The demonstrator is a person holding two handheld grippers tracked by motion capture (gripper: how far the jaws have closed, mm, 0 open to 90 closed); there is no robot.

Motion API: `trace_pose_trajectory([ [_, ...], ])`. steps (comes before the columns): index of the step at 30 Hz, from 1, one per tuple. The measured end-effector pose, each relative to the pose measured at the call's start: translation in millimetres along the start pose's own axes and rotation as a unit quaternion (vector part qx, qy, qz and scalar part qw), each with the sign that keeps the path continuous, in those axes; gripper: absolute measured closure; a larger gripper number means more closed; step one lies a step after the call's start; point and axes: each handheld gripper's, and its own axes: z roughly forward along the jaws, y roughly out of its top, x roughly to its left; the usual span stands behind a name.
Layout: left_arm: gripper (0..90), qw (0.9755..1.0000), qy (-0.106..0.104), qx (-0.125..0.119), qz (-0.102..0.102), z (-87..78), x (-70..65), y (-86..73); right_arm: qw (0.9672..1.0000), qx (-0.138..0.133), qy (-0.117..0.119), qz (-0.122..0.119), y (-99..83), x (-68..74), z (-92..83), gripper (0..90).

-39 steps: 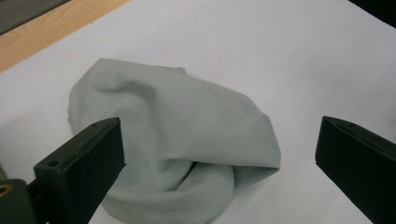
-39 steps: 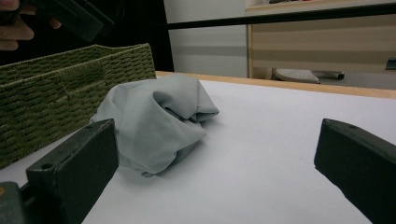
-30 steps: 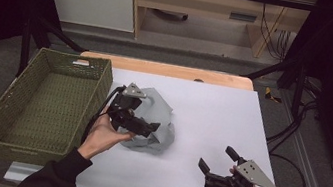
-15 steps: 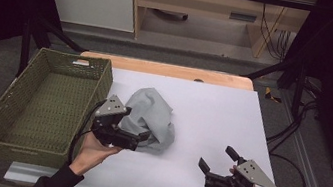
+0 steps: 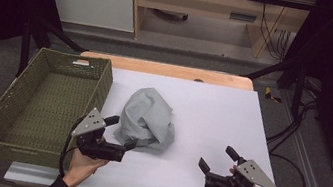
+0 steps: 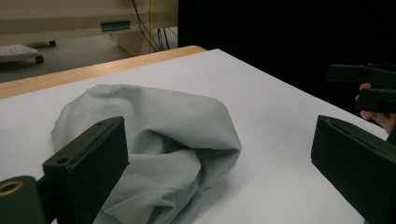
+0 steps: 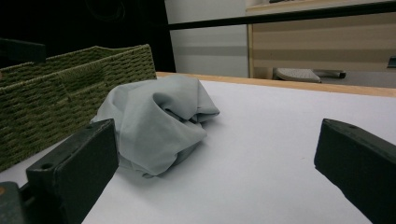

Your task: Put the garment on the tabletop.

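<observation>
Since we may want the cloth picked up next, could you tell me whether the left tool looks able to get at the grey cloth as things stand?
Probably yes. The left tool sits right beside the grey cloth, jaws open and facing it, with nothing between them; the green basket stands off to the side.

Basket (image 7: 56, 107) cut off at left edge in right gripper view; cloth's (image 6: 154, 154) near side hidden behind left jaw.
</observation>
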Motion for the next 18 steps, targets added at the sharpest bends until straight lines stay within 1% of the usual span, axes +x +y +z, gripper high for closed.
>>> trace_pose_trajectory([
  [2, 3.5, 1.0, -0.001, 0.0, 0.0, -1.3, 0.4, -2.4, 1.0, 0.001, 0.001, 0.001, -0.1, 0.0, 0.1, 0.1],
  [3, 3.4, 1.0, 0.003, -0.002, 0.006, -4.1, 0.0, -6.9, 1.0, 0.001, 0.001, 0.003, -0.1, 0.6, 0.1, 0.1],
  [7, 2.9, 1.0, 0.003, -0.003, 0.007, -7.1, -0.1, -12.2, 1.0, 0.003, 0.0, 0.004, 0.2, 1.4, 0.0, 0.1],
  [8, 2.5, 0.9999, 0.008, -0.008, 0.005, -9.4, -0.2, -16.5, 1.0, 0.001, 0.0, 0.005, 0.1, 1.7, 0.3, 0.0],
  [10, 2.5, 0.9999, 0.008, -0.011, 0.003, -10.6, -0.1, -18.6, 1.0, 0.001, -0.001, 0.004, 0.0, 1.6, 0.1, 0.1],
  [11, 2.6, 0.9999, 0.007, -0.015, -0.002, -12.5, 0.9, -23.2, 1.0, 0.001, 0.0, 0.005, -0.1, 1.7, 0.1, 0.1],
  [14, 2.5, 0.9998, 0.012, -0.013, -0.003, -13.7, 1.5, -27.8, 1.0, 0.004, 0.002, 0.005, -0.2, 1.8, -0.1, 0.1],
  [15, 2.5, 0.9998, 0.012, -0.013, -0.007, -15.1, 2.0, -30.5, 1.0, 0.004, 0.003, 0.006, -0.4, 2.2, 0.1, 0.1],
  [16, 2.9, 0.9997, 0.008, -0.023, -0.009, -16.8, 2.1, -34.5, 1.0, 0.003, 0.006, -0.002, -1.2, 1.4, -0.6, 0.1],
  [17, 3.0, 0.9998, 0.014, -0.013, 0.001, -17.6, 2.0, -34.5, 1.0, 0.003, 0.004, 0.001, -1.1, 1.9, -0.7, 0.1],
  [18, 2.5, 0.9998, 0.019, -0.011, 0.004, -18.5, 1.8, -34.6, 1.0, 0.004, 0.004, 0.003, -1.0, 1.9, -1.0, 0.1],
])
